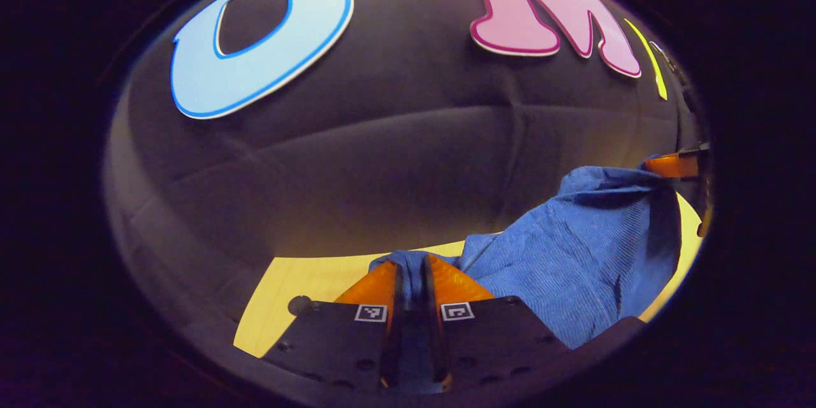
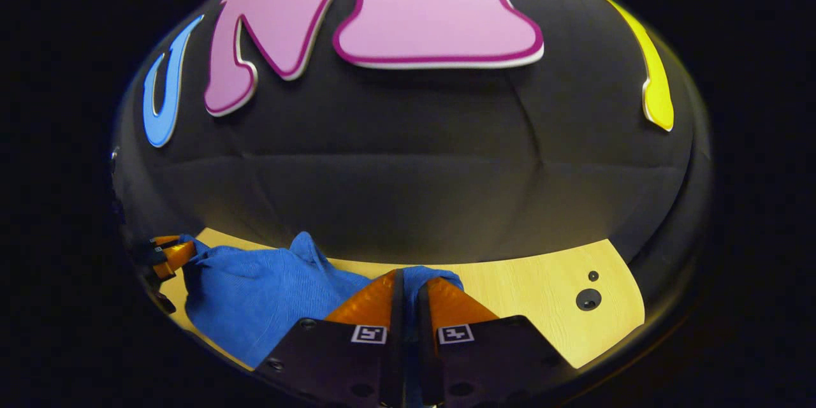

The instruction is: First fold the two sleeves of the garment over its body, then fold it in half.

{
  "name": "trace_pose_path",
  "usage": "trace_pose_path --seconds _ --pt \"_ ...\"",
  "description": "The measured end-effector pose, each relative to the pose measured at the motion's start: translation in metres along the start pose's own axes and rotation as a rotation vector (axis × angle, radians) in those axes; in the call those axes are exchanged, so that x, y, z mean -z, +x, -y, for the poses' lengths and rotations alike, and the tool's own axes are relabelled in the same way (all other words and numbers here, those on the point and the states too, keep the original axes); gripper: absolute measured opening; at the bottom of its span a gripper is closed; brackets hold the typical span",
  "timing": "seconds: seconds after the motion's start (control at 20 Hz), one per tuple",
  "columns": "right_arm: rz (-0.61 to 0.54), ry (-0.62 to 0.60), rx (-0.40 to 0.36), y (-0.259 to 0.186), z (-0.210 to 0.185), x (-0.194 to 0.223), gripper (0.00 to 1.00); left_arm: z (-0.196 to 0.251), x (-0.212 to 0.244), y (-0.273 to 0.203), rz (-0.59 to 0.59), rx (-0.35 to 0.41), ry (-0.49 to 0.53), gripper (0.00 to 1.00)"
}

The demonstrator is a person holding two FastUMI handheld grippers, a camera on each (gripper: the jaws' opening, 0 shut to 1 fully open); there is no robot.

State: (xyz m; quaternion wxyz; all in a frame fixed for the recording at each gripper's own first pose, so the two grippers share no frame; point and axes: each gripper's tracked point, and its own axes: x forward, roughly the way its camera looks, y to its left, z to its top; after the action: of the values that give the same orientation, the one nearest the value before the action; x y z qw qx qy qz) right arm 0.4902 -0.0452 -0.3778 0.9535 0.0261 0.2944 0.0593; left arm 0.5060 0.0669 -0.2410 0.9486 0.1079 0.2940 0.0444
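Nearest the lens in the left gripper view, the left gripper [image 1: 411, 271] has its two fingers drawn almost together on a pinch of blue cloth, an edge or corner of the garment [image 1: 574, 268]. In the right gripper view the right gripper [image 2: 408, 287] is closed the same way on another bunch of the same cloth. Beyond the fingers the garment hangs as a rumpled sheet strung between the two grips, its lower part draped toward the pale wooden table [image 2: 529, 293]; behind it stands the booth's black cloth wall [image 1: 382, 159]. As for progress, the garment appears to be lifted by one edge with both grippers, which suits the final fold in half, but the sleeves cannot be made out in the bunched cloth, so whether they already lie over the body is uncertain; at the least, the half fold is not laid down and the cloth has yet to be smoothed flat. The left gripper view gives the broader sweep of fabric, with the other gripper far off at its right rim, while the right gripper view shows a bare stretch of table with two small dark holes [image 2: 588, 298].
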Motion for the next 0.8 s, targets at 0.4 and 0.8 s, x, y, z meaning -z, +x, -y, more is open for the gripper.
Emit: trace_pose_path --seconds 0.4,0.8 --pt "0.133 -0.241 0.123 -0.062 -0.003 -0.01 0.99 0.022 -0.016 -0.08 0.103 -0.098 -0.024 0.85" --pt "0.42 -0.098 0.14 -0.277 -0.032 -0.053 0.97 0.037 -0.029 -0.297 0.459 0.009 -0.155 0.84"
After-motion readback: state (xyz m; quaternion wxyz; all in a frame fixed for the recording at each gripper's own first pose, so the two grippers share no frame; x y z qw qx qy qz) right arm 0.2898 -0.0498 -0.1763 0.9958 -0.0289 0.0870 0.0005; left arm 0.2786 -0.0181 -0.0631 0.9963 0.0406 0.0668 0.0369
